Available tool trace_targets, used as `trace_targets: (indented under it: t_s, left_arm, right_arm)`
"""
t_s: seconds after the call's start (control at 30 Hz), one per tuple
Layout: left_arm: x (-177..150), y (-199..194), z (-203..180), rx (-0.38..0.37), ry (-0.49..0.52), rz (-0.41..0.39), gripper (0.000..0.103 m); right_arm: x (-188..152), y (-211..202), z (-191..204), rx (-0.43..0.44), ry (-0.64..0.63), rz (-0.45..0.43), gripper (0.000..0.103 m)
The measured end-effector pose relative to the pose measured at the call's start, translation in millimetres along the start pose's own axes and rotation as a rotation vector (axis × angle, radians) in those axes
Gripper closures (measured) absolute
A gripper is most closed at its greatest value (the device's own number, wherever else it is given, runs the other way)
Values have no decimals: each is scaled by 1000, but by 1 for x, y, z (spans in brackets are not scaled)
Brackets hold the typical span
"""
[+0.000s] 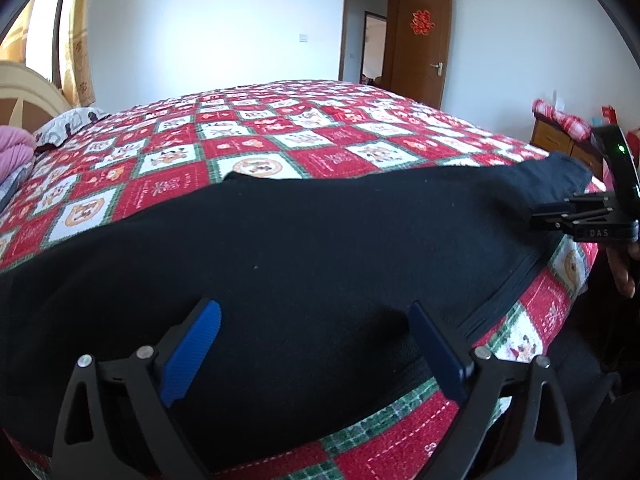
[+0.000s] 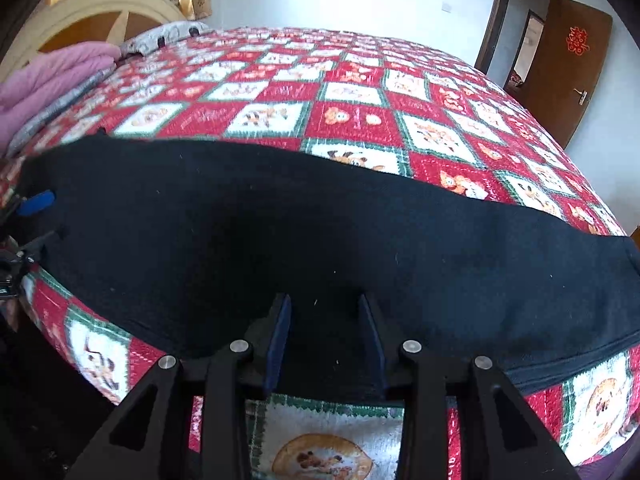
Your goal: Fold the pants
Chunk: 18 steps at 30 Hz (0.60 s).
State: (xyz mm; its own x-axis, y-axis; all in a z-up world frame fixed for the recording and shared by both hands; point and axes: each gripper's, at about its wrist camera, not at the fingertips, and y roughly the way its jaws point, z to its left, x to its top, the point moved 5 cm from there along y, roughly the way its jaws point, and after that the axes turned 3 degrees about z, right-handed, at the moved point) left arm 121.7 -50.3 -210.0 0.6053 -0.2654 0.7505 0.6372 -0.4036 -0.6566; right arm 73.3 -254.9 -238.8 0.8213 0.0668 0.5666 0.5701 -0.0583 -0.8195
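Fingers first: the left gripper (image 1: 312, 344) stands wide over the near edge of the pants (image 1: 280, 240), nothing pinched. The right gripper (image 2: 326, 340) is set narrower – cloth lies between its pads, but whether they press it I cannot tell. The pants lie ahead of and under both, long axis running left to right along the near side of the bed (image 1: 280, 136). Black, flat and smooth, with a ribbed band – probably the waist – toward the right.
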Motion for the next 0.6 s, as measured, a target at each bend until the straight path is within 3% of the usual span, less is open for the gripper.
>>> trace_targets:
  t_s: [0.2, 0.4, 0.6]
  left_arm:
    - [14, -20, 28, 78, -44, -74, 5]
    - [26, -35, 83, 209, -121, -90, 5]
    - [26, -42, 157, 334, -223, -57, 5]
  right_arm:
    - [2, -40, -44, 19, 143, -126, 65]
    - [-13, -82, -143, -24, 431, -252, 65]
    - [-47, -112, -254, -156, 718, -299, 65]
